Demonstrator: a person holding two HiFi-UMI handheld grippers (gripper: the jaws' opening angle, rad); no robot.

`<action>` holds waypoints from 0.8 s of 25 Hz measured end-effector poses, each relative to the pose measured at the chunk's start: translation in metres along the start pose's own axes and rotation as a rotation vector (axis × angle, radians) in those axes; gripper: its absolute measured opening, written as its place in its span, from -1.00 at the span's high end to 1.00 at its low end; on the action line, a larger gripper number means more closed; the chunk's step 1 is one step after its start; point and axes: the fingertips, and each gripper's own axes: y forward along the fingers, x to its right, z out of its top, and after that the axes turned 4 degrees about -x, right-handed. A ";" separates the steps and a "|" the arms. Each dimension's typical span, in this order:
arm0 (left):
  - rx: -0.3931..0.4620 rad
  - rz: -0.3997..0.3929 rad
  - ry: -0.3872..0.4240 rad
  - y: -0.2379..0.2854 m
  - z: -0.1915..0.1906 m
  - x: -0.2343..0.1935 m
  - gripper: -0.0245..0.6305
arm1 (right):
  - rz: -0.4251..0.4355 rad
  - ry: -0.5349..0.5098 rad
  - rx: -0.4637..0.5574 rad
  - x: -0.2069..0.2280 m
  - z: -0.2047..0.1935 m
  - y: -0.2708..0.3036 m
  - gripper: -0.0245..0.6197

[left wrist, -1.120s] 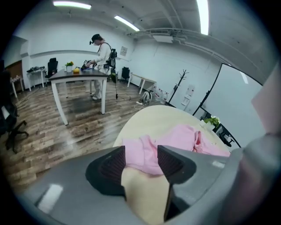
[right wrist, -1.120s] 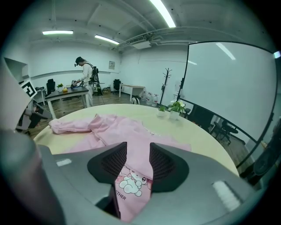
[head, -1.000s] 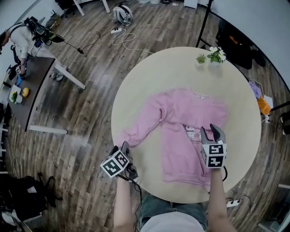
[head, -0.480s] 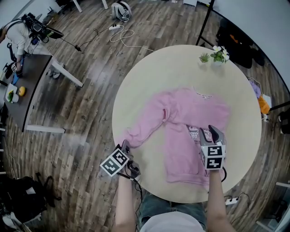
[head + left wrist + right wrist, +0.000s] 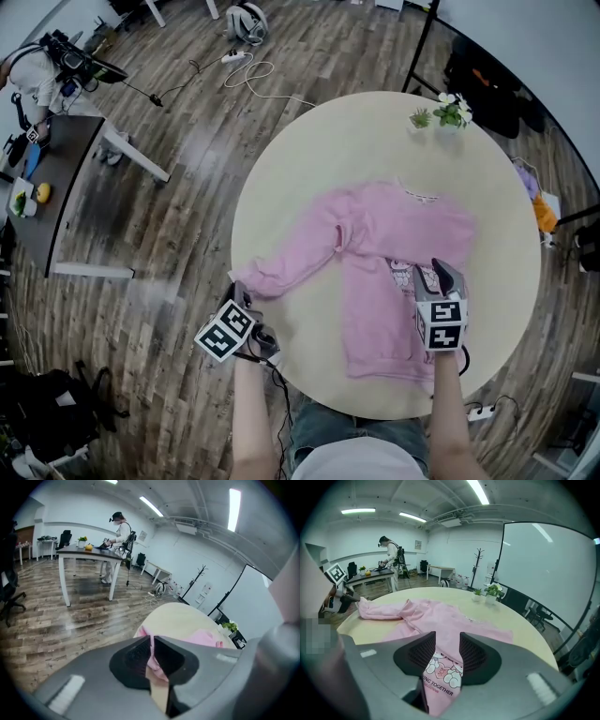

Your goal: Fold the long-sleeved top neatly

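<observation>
A pink long-sleeved top [image 5: 384, 272] lies flat on the round beige table [image 5: 337, 141], collar away from me. Its left sleeve [image 5: 291, 258] stretches out to the table's left edge. My left gripper [image 5: 240, 292] is shut on that sleeve's cuff [image 5: 153, 662], with pink fabric pinched between the pads. My right gripper [image 5: 433, 274] hovers over the right side of the top's body, open, with the printed cartoon [image 5: 443, 670] showing in the gap. The right sleeve does not show.
Two small potted plants [image 5: 441, 114] stand at the table's far edge. Off the table to the left are a dark desk [image 5: 56, 178] with a person [image 5: 37, 75] beside it, a white cable [image 5: 258, 80] on the wood floor and a black bag [image 5: 47, 412].
My left gripper has moved left and outward past the table's edge with the cuff, drawing the sleeve out straighter. The right gripper has stayed where it was.
</observation>
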 end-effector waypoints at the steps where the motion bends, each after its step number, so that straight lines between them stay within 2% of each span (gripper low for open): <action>1: 0.021 0.001 0.023 -0.002 0.010 0.001 0.85 | 0.000 0.002 0.002 0.000 0.001 0.000 0.34; 4: 0.089 0.008 0.079 -0.011 0.042 0.004 0.85 | -0.003 0.010 0.007 0.001 0.003 0.000 0.34; 12: 0.266 0.008 0.151 -0.037 0.122 0.017 0.85 | -0.009 0.026 0.020 0.003 0.008 -0.002 0.35; 20: 0.390 -0.069 0.209 -0.055 0.177 0.046 0.85 | -0.021 0.038 0.036 0.007 0.013 -0.009 0.35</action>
